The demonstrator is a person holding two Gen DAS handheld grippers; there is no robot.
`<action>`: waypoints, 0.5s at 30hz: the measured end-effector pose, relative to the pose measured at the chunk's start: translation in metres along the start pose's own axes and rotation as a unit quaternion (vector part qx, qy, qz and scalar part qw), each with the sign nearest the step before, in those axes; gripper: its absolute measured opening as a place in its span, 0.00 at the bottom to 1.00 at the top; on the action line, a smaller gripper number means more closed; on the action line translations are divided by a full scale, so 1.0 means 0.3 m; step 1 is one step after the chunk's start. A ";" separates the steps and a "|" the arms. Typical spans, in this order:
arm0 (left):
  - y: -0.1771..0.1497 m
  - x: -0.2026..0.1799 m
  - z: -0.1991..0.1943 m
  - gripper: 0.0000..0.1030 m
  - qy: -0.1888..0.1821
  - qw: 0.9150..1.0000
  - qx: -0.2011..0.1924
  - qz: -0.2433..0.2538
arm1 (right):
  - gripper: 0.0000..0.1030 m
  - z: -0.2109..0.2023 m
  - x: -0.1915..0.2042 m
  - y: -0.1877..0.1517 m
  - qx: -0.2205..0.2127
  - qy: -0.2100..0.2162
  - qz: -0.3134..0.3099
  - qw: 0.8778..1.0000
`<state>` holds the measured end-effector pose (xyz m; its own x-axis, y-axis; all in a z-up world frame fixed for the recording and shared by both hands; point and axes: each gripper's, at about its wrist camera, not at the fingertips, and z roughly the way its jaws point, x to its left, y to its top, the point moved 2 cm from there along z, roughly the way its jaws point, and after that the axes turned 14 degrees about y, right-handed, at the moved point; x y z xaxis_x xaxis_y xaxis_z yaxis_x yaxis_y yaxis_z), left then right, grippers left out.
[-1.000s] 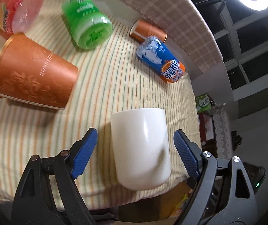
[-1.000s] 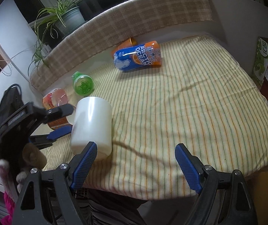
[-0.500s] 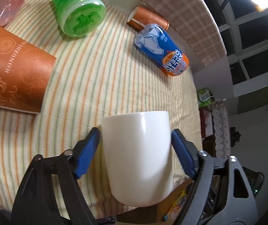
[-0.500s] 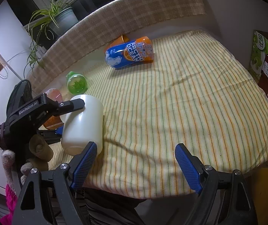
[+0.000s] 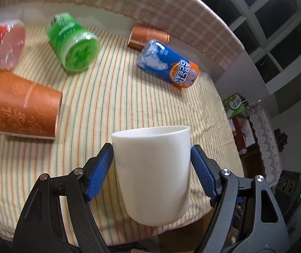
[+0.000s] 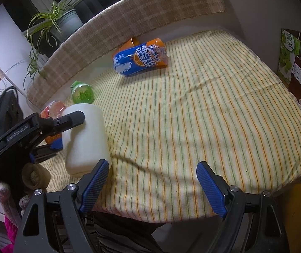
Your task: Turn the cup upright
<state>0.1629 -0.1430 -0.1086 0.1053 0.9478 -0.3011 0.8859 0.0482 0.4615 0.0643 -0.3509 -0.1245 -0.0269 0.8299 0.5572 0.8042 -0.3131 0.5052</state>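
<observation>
A plain white cup (image 5: 153, 164) sits between the blue pads of my left gripper (image 5: 152, 168), which is shut on its sides. The cup is lifted off the striped cloth and tilted, its far flat end pointing away from me. In the right wrist view the same white cup (image 6: 85, 139) hangs at the left, held by the black left gripper. My right gripper (image 6: 152, 184) is open and empty, low over the front edge of the table.
On the striped cloth (image 5: 112, 97) lie an orange paper cup (image 5: 24, 107), a green cup (image 5: 74, 44), a red-lidded cup (image 5: 3, 44), a blue Arctic Ocean cup (image 5: 169, 63) and a small orange cup (image 5: 148, 35). A checked backrest (image 6: 142, 19) bounds the far side.
My left gripper has closed on the white cup, lifted it off the cloth and begun to tilt it. The right gripper has stayed open and nearly still.
</observation>
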 end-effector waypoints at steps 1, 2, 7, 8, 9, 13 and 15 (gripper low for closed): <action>-0.002 -0.004 -0.011 0.75 0.004 1.000 -0.008 0.005 | 0.84 0.000 0.001 -0.001 0.000 0.000 0.000 1.000; -0.003 -0.007 -0.022 0.75 0.009 1.000 -0.016 0.011 | 0.84 0.000 0.002 -0.002 -0.001 -0.001 -0.001 1.000; -0.009 -0.031 -0.067 0.74 0.030 0.997 -0.053 0.039 | 0.85 -0.002 0.009 -0.005 -0.004 -0.006 -0.005 1.000; -0.010 -0.034 -0.074 0.74 0.034 0.997 -0.059 0.044 | 0.84 -0.001 0.011 -0.006 -0.003 -0.006 -0.006 1.000; -0.009 -0.038 -0.076 0.74 0.037 0.996 -0.063 0.047 | 0.84 0.000 0.011 -0.007 -0.002 -0.005 -0.005 1.000; -0.012 -0.047 -0.078 0.74 0.051 0.994 -0.074 0.058 | 0.85 0.003 0.011 -0.008 -0.001 -0.005 -0.004 1.000; -0.013 -0.053 -0.079 0.74 0.065 0.992 -0.086 0.069 | 0.85 0.003 0.012 -0.009 0.000 -0.005 -0.005 1.000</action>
<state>0.1468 -0.1508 -0.0858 0.1507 0.9812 -0.1202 0.7762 -0.0421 0.6290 0.0625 -0.3467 -0.1245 -0.0282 0.8379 0.5450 0.8035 -0.3054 0.5110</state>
